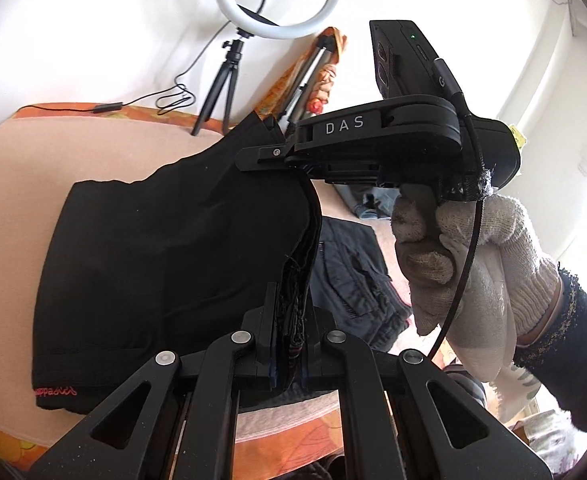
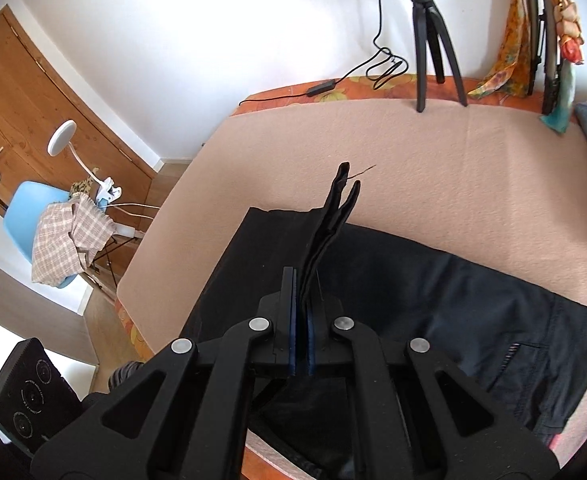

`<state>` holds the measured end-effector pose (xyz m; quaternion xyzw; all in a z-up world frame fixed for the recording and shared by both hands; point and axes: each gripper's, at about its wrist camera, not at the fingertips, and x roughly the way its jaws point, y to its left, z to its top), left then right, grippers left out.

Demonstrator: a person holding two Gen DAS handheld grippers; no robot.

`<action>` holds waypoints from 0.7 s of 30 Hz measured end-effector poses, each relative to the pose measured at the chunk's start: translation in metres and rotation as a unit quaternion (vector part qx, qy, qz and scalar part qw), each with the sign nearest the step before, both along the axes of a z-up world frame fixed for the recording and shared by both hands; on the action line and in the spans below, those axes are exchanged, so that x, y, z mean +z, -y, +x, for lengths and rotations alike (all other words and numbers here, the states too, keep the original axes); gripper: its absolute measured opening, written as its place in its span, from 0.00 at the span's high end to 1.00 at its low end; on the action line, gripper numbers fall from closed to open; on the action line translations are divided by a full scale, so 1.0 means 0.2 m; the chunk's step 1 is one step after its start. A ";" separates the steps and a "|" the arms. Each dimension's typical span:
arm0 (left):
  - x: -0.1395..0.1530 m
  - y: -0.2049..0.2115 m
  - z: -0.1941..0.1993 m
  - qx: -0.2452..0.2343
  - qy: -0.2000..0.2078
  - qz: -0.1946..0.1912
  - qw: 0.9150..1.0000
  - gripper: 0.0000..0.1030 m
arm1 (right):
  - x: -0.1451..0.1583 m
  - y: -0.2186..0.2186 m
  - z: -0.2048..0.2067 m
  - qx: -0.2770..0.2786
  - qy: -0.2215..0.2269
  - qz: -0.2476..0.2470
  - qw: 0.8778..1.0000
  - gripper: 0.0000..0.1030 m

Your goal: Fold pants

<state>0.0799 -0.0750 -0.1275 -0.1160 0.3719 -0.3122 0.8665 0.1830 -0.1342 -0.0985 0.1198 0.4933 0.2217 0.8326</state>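
Note:
Black pants (image 1: 165,248) lie folded on a pink blanket-covered table (image 1: 21,184), a red-lettered label at the near left corner. My left gripper (image 1: 291,312) is shut on a lifted edge of the pants, several layers thick. My right gripper (image 1: 269,156), held by a white-gloved hand (image 1: 473,264), is shut on the same raised edge farther back. In the right wrist view the right gripper (image 2: 302,280) pinches an upright fold of the pants (image 2: 433,292), whose pocket end lies flat to the right on the table (image 2: 413,168).
A ring light on a black tripod (image 1: 229,76) with its cable stands at the table's far edge. Colourful scarves (image 2: 565,32) hang at the back right. Other dark clothes (image 1: 357,276) lie right of the pants. A blue chair with checked cloth (image 2: 61,236) stands left of the table.

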 end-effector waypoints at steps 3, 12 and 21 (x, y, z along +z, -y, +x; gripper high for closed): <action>0.00 0.13 -0.01 -0.024 -0.002 -0.004 1.000 0.95 | 0.02 0.16 -0.04 -0.011 0.002 -0.014 1.000 0.96; 0.00 0.50 -0.04 -0.088 -0.004 0.005 0.996 0.94 | 0.01 0.57 -0.15 -0.056 -0.005 -0.037 0.998 0.96; 0.03 0.51 -0.14 -0.135 -0.015 0.031 0.990 0.82 | -0.14 0.81 -0.19 -0.089 -0.022 -0.040 0.995 0.96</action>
